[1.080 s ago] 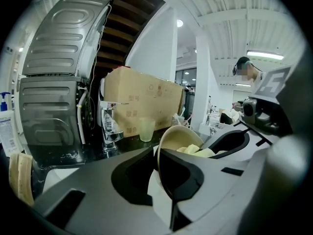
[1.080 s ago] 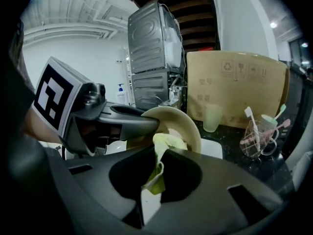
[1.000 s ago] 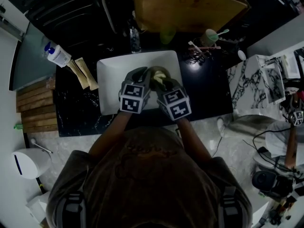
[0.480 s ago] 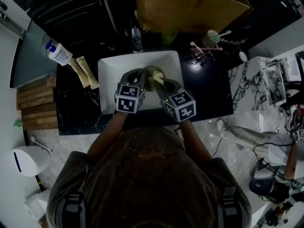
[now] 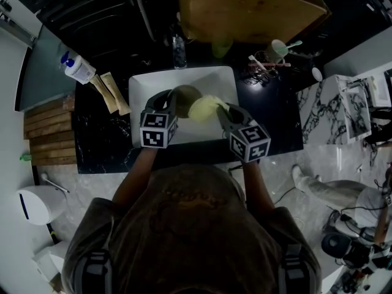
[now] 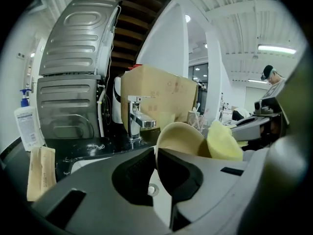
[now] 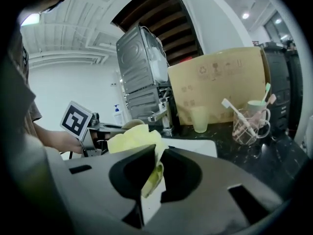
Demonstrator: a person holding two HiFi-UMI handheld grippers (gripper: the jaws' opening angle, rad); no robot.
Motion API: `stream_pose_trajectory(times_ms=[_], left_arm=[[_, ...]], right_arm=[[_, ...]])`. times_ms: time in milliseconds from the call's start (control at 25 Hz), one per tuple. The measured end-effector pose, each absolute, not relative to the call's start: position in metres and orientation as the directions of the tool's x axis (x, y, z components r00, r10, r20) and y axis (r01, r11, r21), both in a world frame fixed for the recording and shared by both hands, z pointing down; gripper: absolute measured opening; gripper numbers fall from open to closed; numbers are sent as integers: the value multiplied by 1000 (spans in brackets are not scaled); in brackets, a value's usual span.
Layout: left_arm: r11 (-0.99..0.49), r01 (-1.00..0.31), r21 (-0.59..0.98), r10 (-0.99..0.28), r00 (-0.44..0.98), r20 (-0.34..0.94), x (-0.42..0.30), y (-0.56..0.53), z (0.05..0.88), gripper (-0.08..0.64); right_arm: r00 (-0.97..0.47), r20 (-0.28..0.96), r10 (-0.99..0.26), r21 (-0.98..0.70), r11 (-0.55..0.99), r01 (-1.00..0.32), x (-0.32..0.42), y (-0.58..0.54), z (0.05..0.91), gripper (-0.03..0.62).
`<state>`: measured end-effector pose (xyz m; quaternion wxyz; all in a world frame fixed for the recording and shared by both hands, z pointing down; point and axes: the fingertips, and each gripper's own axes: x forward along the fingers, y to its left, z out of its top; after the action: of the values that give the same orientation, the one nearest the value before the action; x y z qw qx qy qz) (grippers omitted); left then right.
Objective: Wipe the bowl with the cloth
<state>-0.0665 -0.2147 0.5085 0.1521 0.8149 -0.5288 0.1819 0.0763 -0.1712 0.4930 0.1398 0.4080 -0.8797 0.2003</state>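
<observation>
A small beige bowl (image 5: 184, 94) hangs over the white sink (image 5: 147, 84), its rim pinched in my left gripper (image 5: 173, 98); the left gripper view shows the bowl (image 6: 180, 137) tilted on edge between the jaws. My right gripper (image 5: 219, 109) is shut on a yellow cloth (image 5: 206, 107), which bunches out ahead of the jaws (image 7: 136, 138). In the head view the cloth sits just right of the bowl; whether they touch is unclear. In the left gripper view the cloth (image 6: 222, 142) shows beside the bowl.
A chrome tap (image 6: 139, 122) stands behind the sink on the black counter (image 5: 269, 112). A pump bottle (image 5: 77, 70) and two sachets (image 5: 109, 94) lie left of it; a green cup (image 7: 199, 119), a toothbrush holder (image 7: 247, 124) and a cardboard box (image 5: 245, 8) are behind and right.
The two grippers have drawn apart: the left moved left with the bowl, the right moved right with the cloth, so the cloth has come away from the bowl's inside.
</observation>
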Motion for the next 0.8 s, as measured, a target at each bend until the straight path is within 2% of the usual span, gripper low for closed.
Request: stream_pose_trajectory(times_ms=[440, 800], left_arm=[[-408, -911, 62, -862, 407, 301, -83, -204, 452, 17], [-438, -897, 52, -888, 441, 132, -74, -192, 416, 17]], right_arm=[[-532, 269, -803, -202, 493, -846, 107, -169, 442, 23], [-479, 170, -861, -147, 458, -876, 103, -172, 425, 23]])
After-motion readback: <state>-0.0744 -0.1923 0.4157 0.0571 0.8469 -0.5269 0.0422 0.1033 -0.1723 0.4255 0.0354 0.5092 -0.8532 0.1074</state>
